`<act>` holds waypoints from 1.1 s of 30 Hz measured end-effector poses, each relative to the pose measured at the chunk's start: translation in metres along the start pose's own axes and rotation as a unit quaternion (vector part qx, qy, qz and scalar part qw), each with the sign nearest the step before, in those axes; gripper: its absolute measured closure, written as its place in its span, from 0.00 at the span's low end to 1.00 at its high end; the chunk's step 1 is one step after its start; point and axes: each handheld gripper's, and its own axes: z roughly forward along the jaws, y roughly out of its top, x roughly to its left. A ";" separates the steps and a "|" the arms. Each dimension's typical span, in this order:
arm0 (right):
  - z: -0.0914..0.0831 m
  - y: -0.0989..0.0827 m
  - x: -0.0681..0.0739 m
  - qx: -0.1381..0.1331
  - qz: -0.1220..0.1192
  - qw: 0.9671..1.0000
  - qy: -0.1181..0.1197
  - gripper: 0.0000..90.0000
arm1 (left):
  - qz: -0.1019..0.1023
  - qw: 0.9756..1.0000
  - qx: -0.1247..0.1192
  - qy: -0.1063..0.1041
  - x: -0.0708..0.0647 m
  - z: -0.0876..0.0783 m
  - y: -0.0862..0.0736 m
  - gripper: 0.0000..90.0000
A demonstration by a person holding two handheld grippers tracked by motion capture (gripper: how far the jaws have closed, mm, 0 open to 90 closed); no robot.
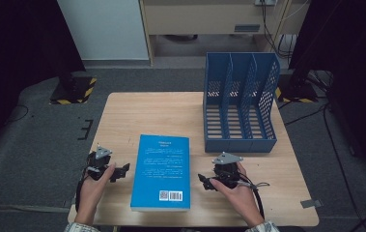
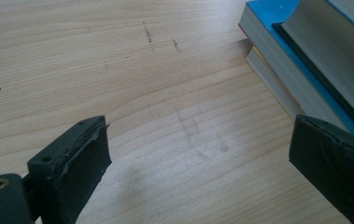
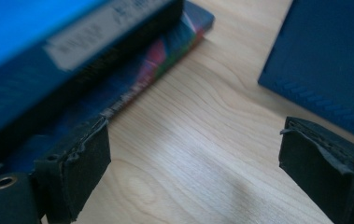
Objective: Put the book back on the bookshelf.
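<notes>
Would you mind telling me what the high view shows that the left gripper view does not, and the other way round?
The high view alone takes in the blue file rack, the top book's blue cover with its barcode, both hands, and the right gripper open beside the stack. The left gripper view alone reveals the page edges of several stacked books, close up, with bare wood between the open left gripper jaws. Both share the wooden table and the stack.
</notes>
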 end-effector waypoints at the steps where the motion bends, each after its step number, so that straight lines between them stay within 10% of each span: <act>1: -0.003 0.002 0.002 -0.005 0.001 1.000 0.001 0.10 | 0.000 1.000 -0.001 0.002 -0.001 -0.002 0.002 0.05; 14: -0.024 0.044 0.036 -0.055 -0.026 0.997 0.053 0.07 | 0.029 0.997 -0.060 -0.029 -0.031 -0.056 0.038 0.06; 33: 0.017 0.051 0.048 -0.036 -0.008 0.992 0.117 0.02 | 0.027 0.989 -0.032 -0.143 -0.074 -0.030 0.031 0.03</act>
